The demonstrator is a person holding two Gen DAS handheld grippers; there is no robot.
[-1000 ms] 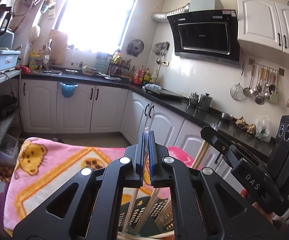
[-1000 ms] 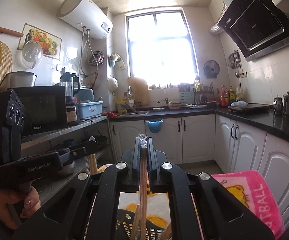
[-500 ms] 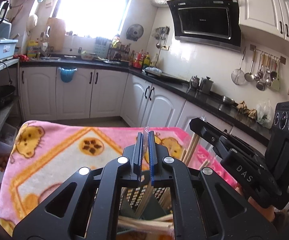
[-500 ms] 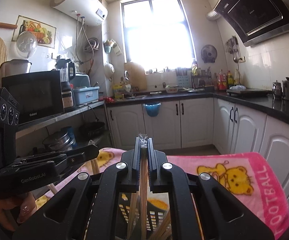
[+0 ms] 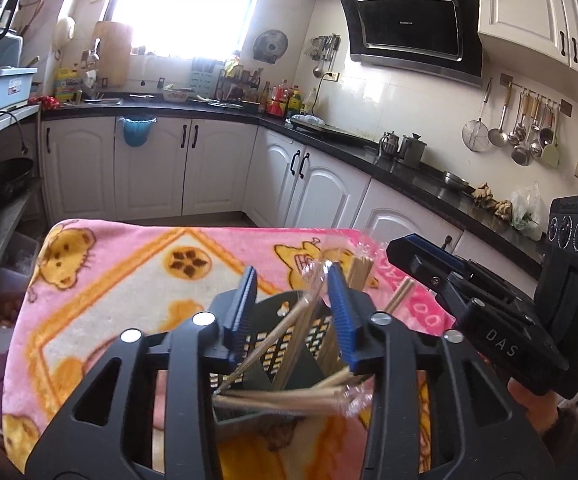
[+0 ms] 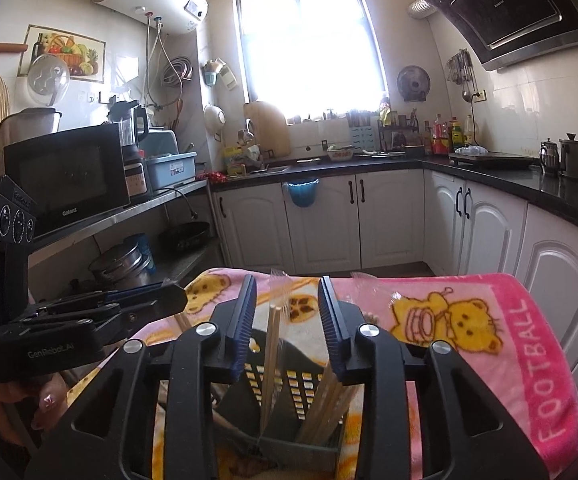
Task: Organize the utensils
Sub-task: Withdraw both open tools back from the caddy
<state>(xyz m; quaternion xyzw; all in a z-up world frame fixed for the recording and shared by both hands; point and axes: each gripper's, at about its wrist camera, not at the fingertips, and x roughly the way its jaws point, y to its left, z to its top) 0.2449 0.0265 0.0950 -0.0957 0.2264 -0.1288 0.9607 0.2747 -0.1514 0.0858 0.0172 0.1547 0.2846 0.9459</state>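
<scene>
— What does your left view show?

— My left claw (image 5: 292, 290) is spread wide over the black caddy (image 5: 289, 344) on the pink blanket (image 5: 101, 280). Wrapped chopsticks (image 5: 285, 326) lean in it between my fingers, and more lie across its near rim. My right claw (image 5: 417, 256) juts in from the right, just beside the caddy. White cabinets (image 5: 209, 168) stand behind.

— And the right view?

— My right claw (image 6: 287, 300) is wide too, gripping nothing. A wrapped pair (image 6: 271, 344) stands upright in the caddy (image 6: 289, 384); others lean in the right compartment. My left claw (image 6: 161, 298) crosses from the left. A microwave (image 6: 65, 176) sits on the shelf.

— What changed?

— Half a second ago both claws were pinched shut on chopsticks; now both have let go.
</scene>
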